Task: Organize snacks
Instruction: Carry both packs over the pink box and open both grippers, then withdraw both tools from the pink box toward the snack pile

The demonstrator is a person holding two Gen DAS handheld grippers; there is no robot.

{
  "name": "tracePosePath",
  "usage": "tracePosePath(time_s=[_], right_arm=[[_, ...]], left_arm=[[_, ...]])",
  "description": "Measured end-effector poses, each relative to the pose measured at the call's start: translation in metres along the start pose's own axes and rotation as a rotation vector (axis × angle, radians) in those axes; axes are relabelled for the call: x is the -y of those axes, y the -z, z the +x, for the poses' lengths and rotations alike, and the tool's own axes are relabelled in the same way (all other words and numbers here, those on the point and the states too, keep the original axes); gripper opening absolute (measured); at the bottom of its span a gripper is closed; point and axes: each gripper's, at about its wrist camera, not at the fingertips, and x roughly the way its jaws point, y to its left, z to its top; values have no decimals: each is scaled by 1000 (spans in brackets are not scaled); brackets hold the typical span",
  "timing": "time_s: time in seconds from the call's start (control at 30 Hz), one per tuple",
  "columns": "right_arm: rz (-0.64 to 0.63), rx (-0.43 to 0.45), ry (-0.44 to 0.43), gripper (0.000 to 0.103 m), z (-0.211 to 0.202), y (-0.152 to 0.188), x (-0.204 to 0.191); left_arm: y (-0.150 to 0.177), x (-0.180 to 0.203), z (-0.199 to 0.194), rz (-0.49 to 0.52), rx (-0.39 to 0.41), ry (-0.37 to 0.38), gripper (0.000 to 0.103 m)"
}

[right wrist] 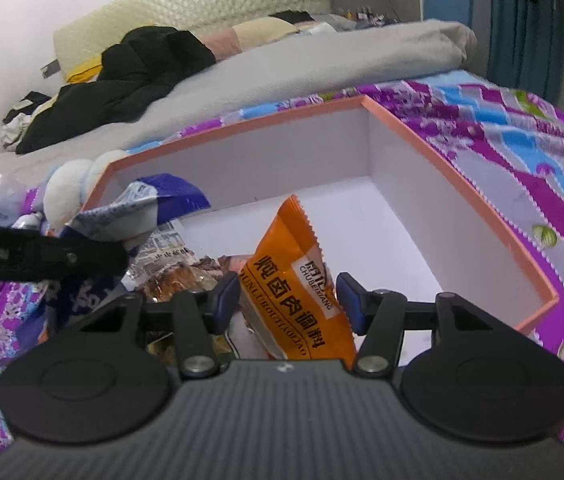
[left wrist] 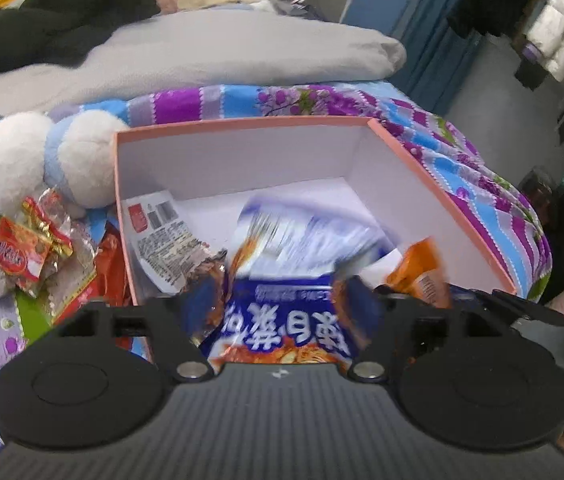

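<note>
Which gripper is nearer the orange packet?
Right. The right gripper has the orange packet between its fingers, over the box. The left gripper sits to its left, around a blue packet.

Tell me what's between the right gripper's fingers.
An orange packet stands between the right gripper's open fingers, over the box, in the right wrist view.

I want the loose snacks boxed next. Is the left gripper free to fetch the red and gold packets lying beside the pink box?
Probably not yet: the left gripper holds a blue noodle packet over the pink box; the red and gold packets lie unobstructed outside.
</note>
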Motion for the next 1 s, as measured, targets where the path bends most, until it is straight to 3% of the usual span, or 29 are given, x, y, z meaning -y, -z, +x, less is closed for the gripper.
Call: tracePosePath(time_s=[0.2, 0.5, 0.77, 1.0], right_arm=[[17, 21, -1, 63, -14, -4, 0], [2, 131, -34, 63, -65, -15, -19], [-10, 220, -81, 63, -112, -14, -45], [-9, 242, -130, 63, -139, -3, -69]], left_arm=[[-3, 0, -32, -33, 61, 15, 88], [4, -4, -110, -61, 162, 5, 88], [24, -11, -179, -34, 259, -34, 88], [50, -23, -223, -33, 285, -77, 88]])
